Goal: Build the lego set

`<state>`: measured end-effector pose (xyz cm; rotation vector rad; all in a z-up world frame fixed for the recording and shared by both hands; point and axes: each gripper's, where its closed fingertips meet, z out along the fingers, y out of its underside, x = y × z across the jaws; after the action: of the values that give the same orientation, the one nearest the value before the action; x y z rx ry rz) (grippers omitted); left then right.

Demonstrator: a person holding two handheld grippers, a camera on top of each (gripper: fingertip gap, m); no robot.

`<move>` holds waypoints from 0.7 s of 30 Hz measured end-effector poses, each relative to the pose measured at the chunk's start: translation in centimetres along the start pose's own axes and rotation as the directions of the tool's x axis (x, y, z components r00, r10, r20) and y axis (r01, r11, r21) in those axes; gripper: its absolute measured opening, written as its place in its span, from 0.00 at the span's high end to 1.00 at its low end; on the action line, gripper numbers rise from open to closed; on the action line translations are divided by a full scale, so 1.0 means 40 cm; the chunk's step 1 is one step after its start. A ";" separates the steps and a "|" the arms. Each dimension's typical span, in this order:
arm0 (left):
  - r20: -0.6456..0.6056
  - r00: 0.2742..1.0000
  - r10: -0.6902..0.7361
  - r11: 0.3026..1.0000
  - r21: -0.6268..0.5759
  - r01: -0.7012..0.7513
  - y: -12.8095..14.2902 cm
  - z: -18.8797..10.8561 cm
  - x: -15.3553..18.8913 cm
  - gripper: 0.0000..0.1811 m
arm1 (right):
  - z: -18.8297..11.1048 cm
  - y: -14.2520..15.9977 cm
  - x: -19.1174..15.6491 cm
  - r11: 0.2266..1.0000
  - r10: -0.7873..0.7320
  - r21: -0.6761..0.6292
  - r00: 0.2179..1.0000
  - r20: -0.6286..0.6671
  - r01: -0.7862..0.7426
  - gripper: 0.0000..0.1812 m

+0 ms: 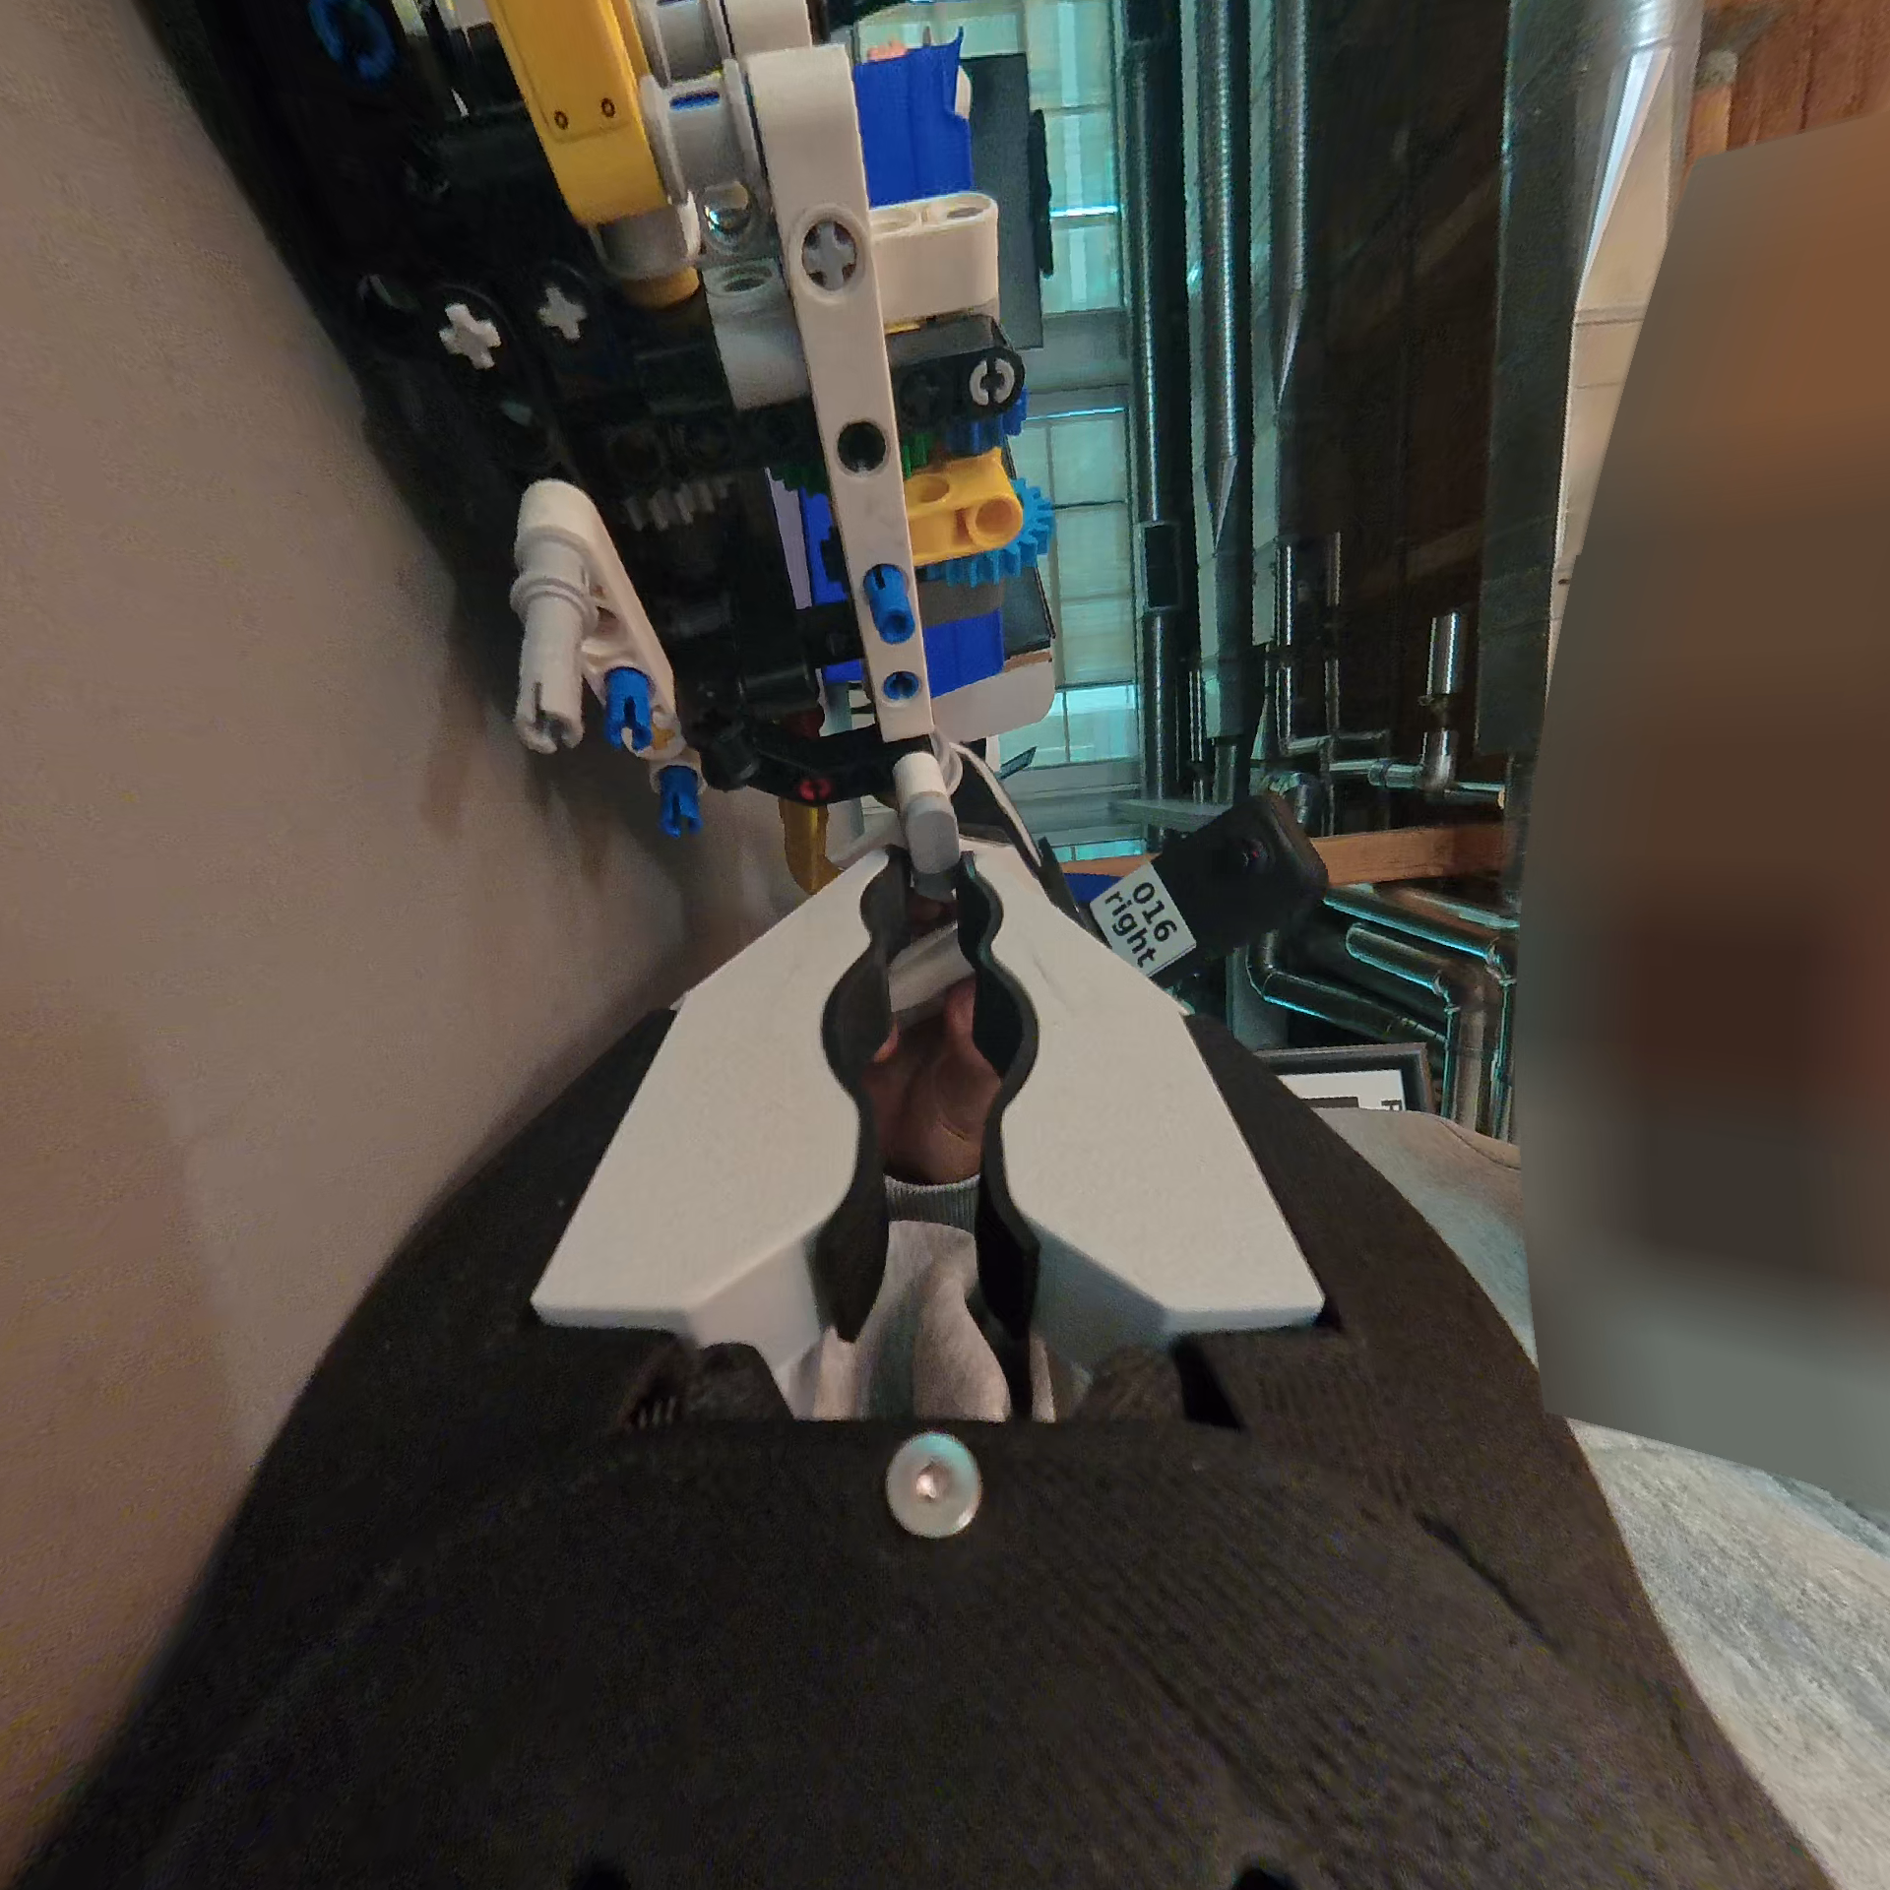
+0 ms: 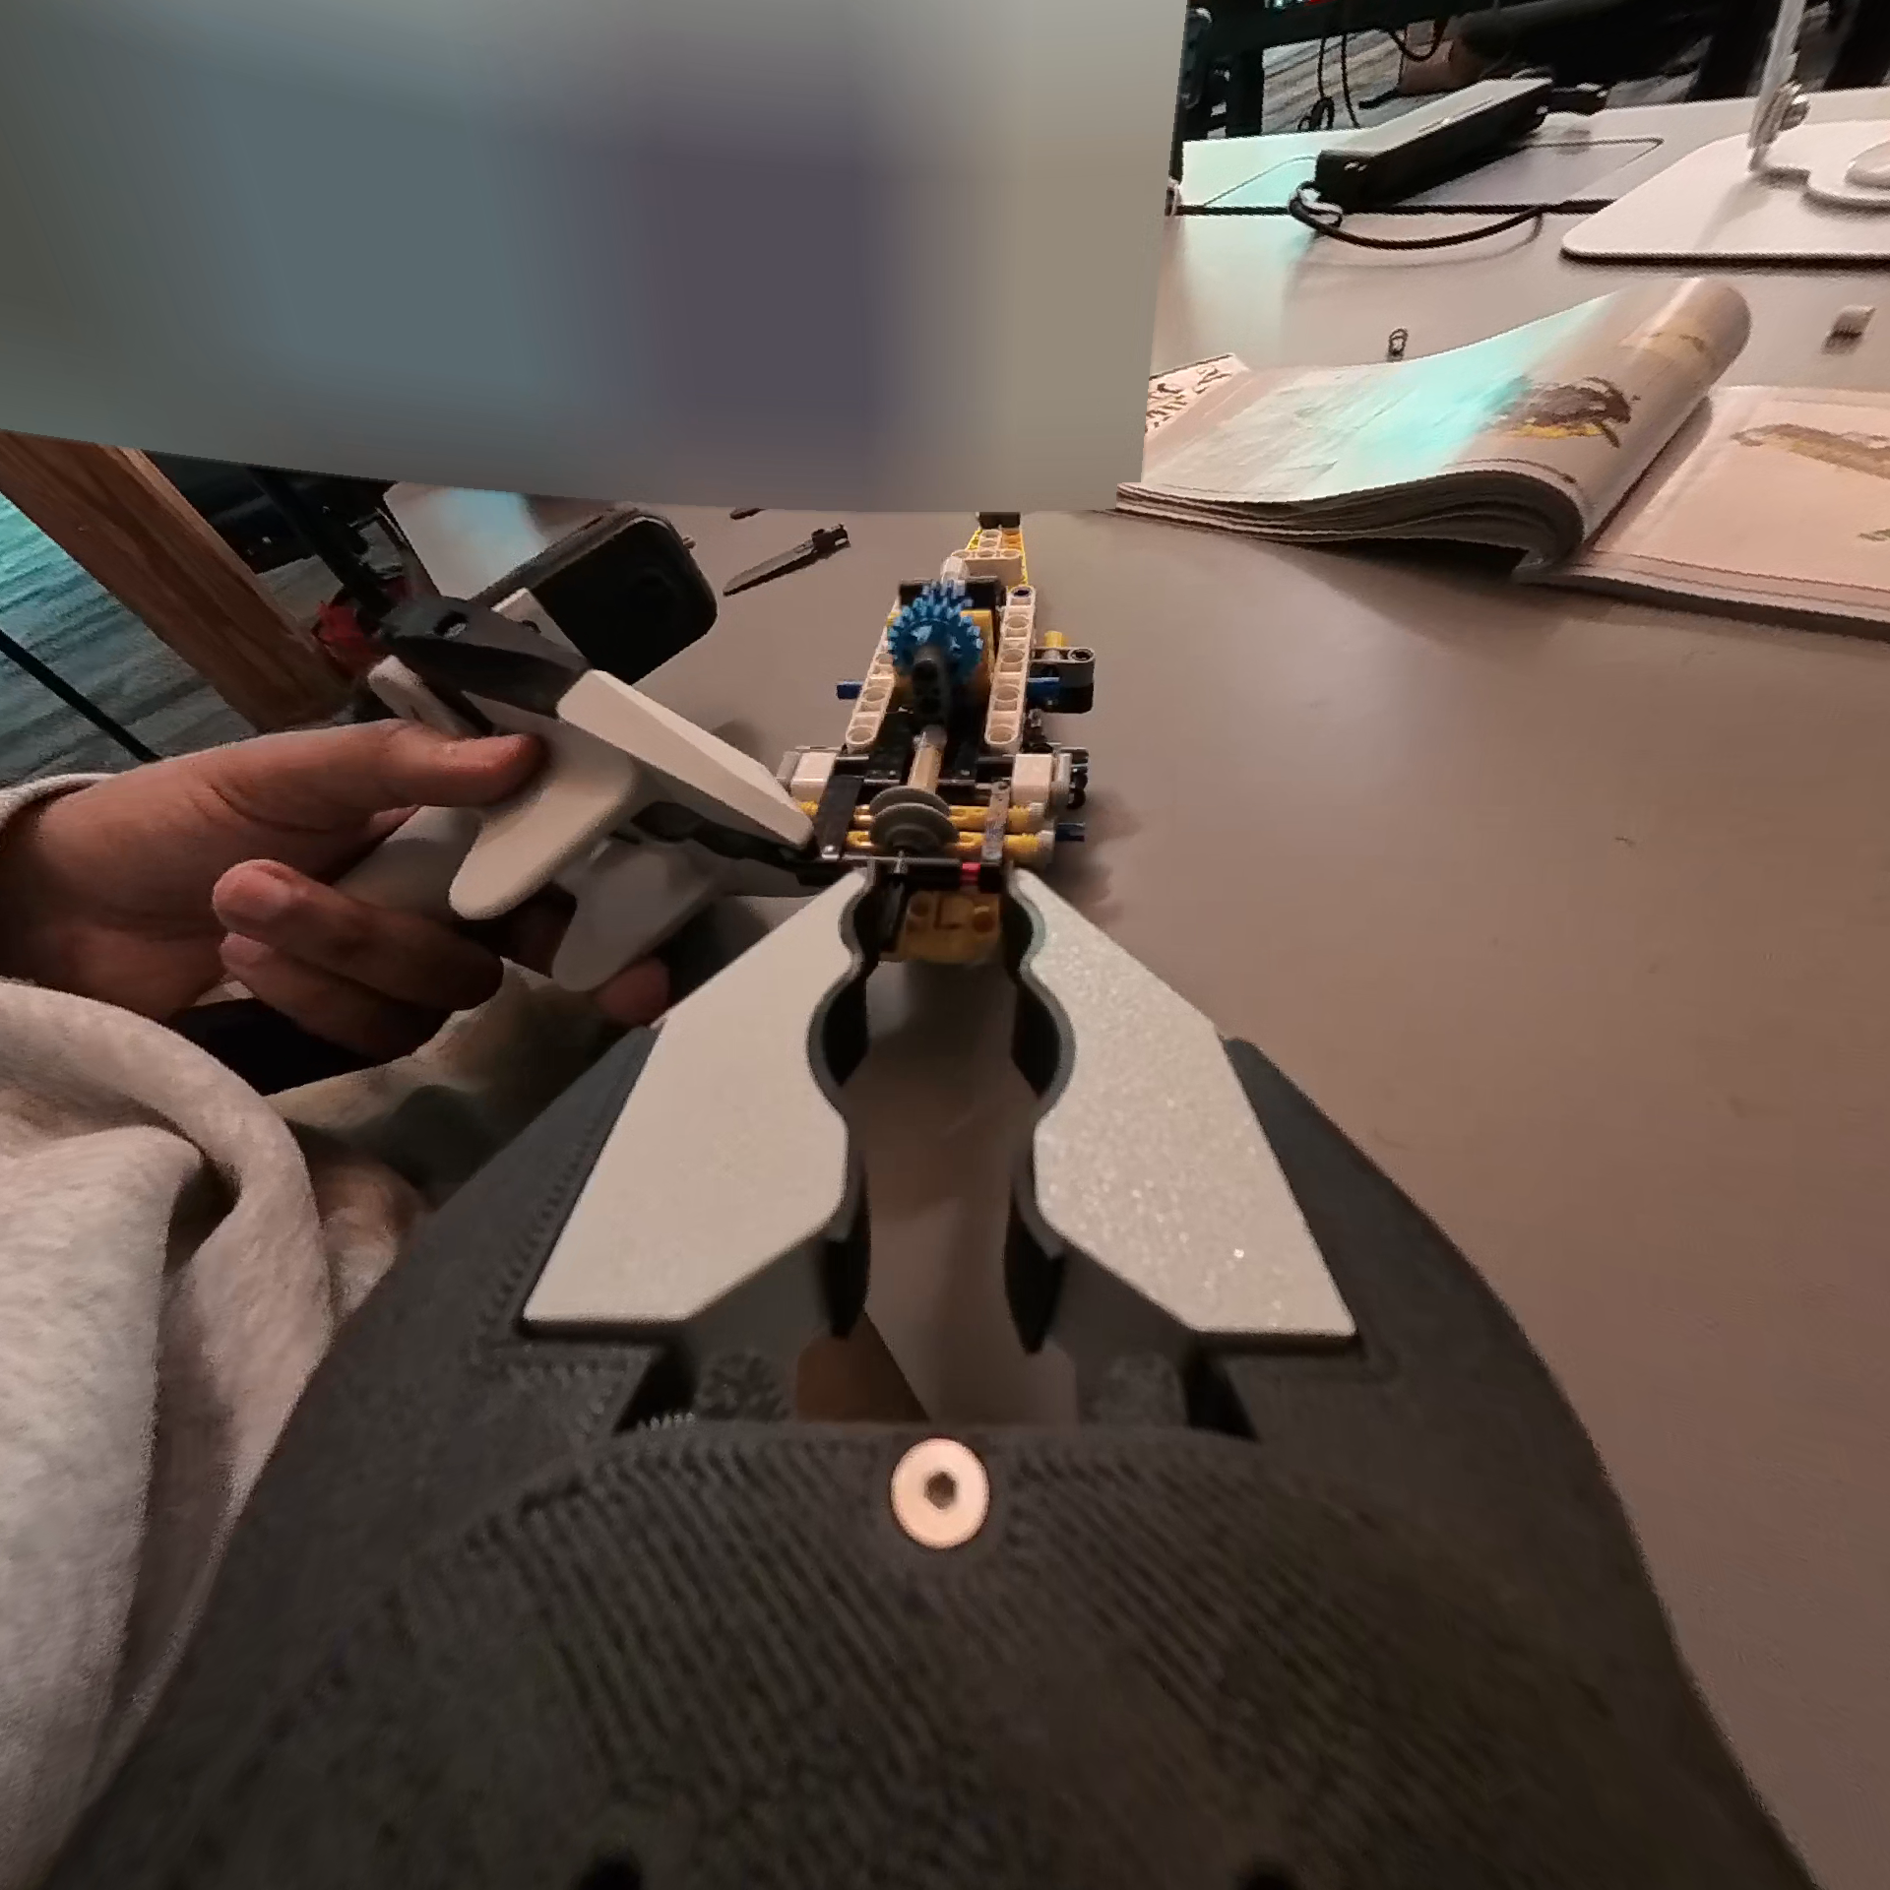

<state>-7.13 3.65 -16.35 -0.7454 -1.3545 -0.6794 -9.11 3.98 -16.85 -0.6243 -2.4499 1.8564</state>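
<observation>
The grey table point(image 2: 1432, 920) carries everything: matte and smooth, with an open instruction booklet point(image 2: 1534, 481) lying well beyond the work, its glossy pages curling. On the table sits the lego model point(image 2: 946, 736), a long frame of holed white, black and yellow beams with a blue toothed gear on its axle. The right gripper point(image 2: 936, 910) has its wavy-edged fingers closed narrowly around the model's near yellow end, probably to steady it. The left gripper point(image 1: 926, 869) comes in from the side, its fingers pinched on a small light grey pin point(image 1: 933, 818) at the model's corner, seemingly to seat it
</observation>
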 end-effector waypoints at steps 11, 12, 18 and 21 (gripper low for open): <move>0.003 1.000 0.011 1.000 0.015 -0.011 -0.003 0.003 -0.002 0.95 | -0.016 -0.007 0.009 1.000 -0.017 0.023 0.997 -0.075 0.019 0.90; 0.003 1.000 0.011 1.000 0.017 -0.011 -0.004 0.003 -0.002 0.95 | -0.019 -0.007 0.010 1.000 -0.018 0.021 0.997 -0.074 0.019 0.93; 0.015 1.000 0.019 1.000 0.015 -0.019 -0.003 0.004 -0.006 0.95 | -0.013 0.003 -0.010 1.000 0.025 -0.001 1.000 0.003 -0.025 0.93; 0.018 1.000 0.024 1.000 0.019 -0.024 -0.004 0.004 -0.006 0.95 | -0.014 0.004 -0.007 1.000 -0.005 -0.017 1.000 -0.010 0.005 0.91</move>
<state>-7.37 3.67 -16.58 -0.7527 -1.3643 -0.6413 -8.69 4.44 -16.78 -0.6259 -2.4617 1.8276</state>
